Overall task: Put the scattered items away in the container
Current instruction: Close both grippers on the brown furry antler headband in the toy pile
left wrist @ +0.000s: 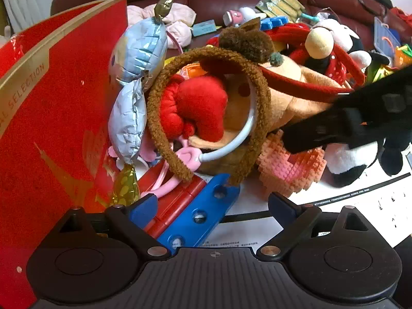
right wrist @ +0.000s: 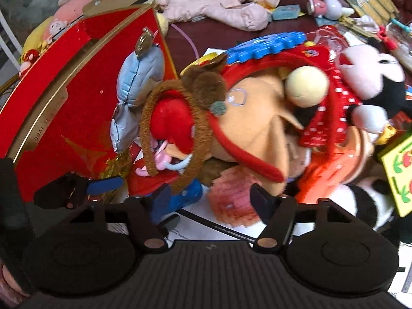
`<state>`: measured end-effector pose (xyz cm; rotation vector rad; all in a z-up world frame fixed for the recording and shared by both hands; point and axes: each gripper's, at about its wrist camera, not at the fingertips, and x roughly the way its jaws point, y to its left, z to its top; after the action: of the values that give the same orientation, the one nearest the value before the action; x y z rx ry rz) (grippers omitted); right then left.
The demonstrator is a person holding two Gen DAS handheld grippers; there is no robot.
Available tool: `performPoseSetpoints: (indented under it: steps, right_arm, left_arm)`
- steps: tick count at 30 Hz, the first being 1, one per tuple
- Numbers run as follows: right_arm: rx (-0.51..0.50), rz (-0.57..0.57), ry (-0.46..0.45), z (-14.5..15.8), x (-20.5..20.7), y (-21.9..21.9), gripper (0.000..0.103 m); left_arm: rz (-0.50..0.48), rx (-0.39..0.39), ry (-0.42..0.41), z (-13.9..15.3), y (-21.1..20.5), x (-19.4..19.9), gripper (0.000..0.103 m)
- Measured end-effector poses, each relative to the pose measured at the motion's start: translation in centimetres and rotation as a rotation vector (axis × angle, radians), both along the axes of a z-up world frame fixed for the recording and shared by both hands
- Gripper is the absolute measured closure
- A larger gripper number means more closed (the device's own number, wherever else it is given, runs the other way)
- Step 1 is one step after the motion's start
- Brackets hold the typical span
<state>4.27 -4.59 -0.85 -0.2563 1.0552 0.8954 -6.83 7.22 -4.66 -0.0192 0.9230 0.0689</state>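
While hanging tilted down over the near edge of the pile, left tongs [left wrist: 213, 206] released: pads wide apart, gripping nothing. Just beyond the pads, a blue plastic bar with holes [left wrist: 200, 213] flat against a red block [left wrist: 177, 203], both over printed white paper [left wrist: 334, 206] on the tabletop.

Right tongs [right wrist: 209, 199] likewise released, pads parted, nothing pressed between them. Ahead of them a pink brick-built toy [right wrist: 231, 195], its near edge on the paper. From the left wrist view, black fingers of the right tongs reaching in from the right, just above that pink toy; touching or not, cannot tell.

Red box with a gold band [left wrist: 64, 103] upright at the left, its tall wall close against the heap. Crumpled pale blue foil balloon [left wrist: 139, 51] pressed along that wall, gold ends at top and bottom. Little open room there.

Heap itself tightly packed and not in the box: brown fuzzy headband [left wrist: 206, 51] arched over a red plush [left wrist: 200, 108], a white-and-pink band [left wrist: 242, 139] threaded beneath, a tan plush with red trim [left wrist: 296, 97] behind, a black-and-white mouse doll in a red dotted dress [left wrist: 332, 38] at the right.

Only clear floor for moving: the strip of paper between the tongs and the front edge of the heap. Farther back, a pink jacket [right wrist: 221, 2] and small packets on a dark red sofa [left wrist: 231, 0].
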Motion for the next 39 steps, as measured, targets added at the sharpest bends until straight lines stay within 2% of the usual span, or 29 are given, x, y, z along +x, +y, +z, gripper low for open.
performPoseSetpoints:
  steps: [6,8,9,11,12,13,19,22,27,29,33,36,37,39]
  right_arm:
    - [-0.017,0.009,-0.023,-1.1,0.9,2.8,0.040]
    - [-0.016,0.006,-0.024,-1.5,1.3,3.6,0.044]
    - [-0.017,0.006,-0.027,-1.7,1.5,3.9,0.050]
    - [-0.022,0.005,-0.045,-2.0,1.7,4.4,0.070]
    - [-0.025,0.004,-0.045,-2.1,1.9,4.4,0.085]
    - [-0.022,-0.002,-0.036,-2.2,2.1,4.2,0.087]
    - [-0.013,-0.026,-0.055,-1.8,2.7,1.8,0.093]
    - [-0.033,-0.038,-0.050,-2.2,3.0,0.8,0.092]
    - [-0.028,-0.043,-0.031,-2.7,3.4,0.5,0.092]
    - [-0.026,-0.037,-0.030,-2.7,3.5,0.6,0.092]
    - [-0.015,-0.037,-0.016,-2.9,3.5,0.1,0.091]
    - [-0.002,-0.041,-0.005,-3.0,3.9,0.0,0.091]
    - [0.001,-0.041,-0.004,-3.0,3.9,0.0,0.091]
    - [0.006,-0.041,-0.002,-3.1,3.9,0.1,0.090]
  left_arm:
    - [0.021,-0.020,-0.010,0.0,0.6,-0.2,0.007]
    - [0.027,-0.030,-0.017,0.0,0.8,0.0,0.008]
    - [0.030,-0.035,-0.018,0.0,0.8,0.1,0.009]
    - [0.041,-0.040,-0.019,0.0,1.0,0.2,0.009]
    - [0.169,-0.040,-0.024,-0.1,0.9,-0.1,0.009]
    - [0.174,-0.043,-0.024,-0.1,0.9,0.1,0.010]
    - [0.204,-0.075,-0.033,0.1,1.5,1.0,0.014]
    - [0.206,-0.085,-0.060,0.2,1.2,1.7,0.014]
    - [0.219,-0.049,-0.068,-0.4,0.8,3.8,0.014]
    - [0.229,-0.043,-0.050,-1.0,0.7,4.8,0.014]
    - [0.267,-0.026,-0.001,-1.3,1.0,5.9,0.021]
    - [0.292,0.021,0.015,-1.2,0.9,6.1,0.022]
    - [0.301,0.032,0.013,-1.2,0.9,6.0,0.024]
    - [0.302,0.016,0.012,-1.1,1.1,5.8,0.045]
